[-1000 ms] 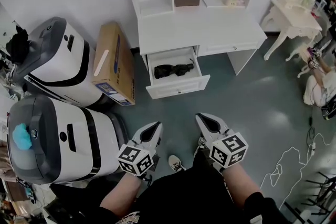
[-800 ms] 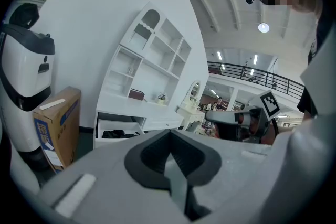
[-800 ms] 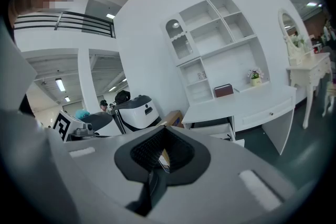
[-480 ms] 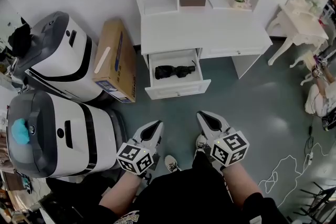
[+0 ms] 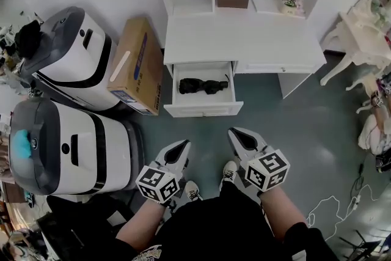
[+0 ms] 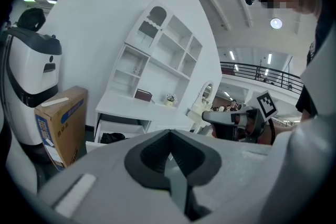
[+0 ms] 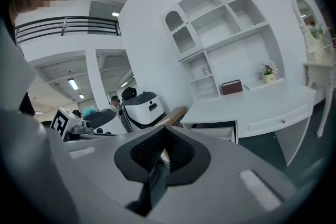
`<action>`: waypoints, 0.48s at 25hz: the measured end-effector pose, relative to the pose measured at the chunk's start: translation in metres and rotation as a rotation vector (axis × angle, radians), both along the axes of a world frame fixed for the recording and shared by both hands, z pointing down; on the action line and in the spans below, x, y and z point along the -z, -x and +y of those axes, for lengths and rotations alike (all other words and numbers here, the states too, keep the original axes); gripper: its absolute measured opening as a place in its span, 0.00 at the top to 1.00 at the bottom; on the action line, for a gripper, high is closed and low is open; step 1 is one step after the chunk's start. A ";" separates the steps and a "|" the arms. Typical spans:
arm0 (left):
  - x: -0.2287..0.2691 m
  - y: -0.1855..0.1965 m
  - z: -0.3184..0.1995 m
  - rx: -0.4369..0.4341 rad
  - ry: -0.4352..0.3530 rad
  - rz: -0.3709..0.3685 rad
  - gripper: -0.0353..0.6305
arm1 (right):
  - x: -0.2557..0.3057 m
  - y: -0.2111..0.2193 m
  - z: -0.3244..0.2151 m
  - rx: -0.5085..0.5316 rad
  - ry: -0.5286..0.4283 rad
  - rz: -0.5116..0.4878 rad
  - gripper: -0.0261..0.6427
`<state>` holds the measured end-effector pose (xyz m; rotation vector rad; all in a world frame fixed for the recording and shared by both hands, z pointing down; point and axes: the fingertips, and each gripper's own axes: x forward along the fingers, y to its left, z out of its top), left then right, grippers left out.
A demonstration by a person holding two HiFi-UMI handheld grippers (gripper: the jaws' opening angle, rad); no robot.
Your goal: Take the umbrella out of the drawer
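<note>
Two tongs hang low over the floor [image 5: 201, 131], near the person's legs and well short of the drawer [image 5: 203, 109]. The left tongs [image 5: 180, 150] are pressed together with nothing between them. The right tongs [image 5: 237, 136] are likewise closed and empty.

The drawer stands pulled out from the left end of the white surface [image 5: 244, 40], its front edge facing the tongs. The black umbrella [image 5: 201, 86] lies crosswise inside it, left to right.

Bare green floor runs between the tongs and the drawer front. On the left a box [image 5: 137, 64] leans just beside the drawer's left edge, and two white machines [image 5: 85, 64] crowd the near left. Right of the drawer the floor spreads wide, out to a dressing table [image 5: 360, 33] at the far right.
</note>
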<state>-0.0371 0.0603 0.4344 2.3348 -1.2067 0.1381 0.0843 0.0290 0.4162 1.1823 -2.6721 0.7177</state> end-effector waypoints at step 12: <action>-0.004 -0.045 -0.040 0.100 0.011 -0.030 0.95 | -0.021 -0.038 -0.050 0.142 0.021 0.004 0.92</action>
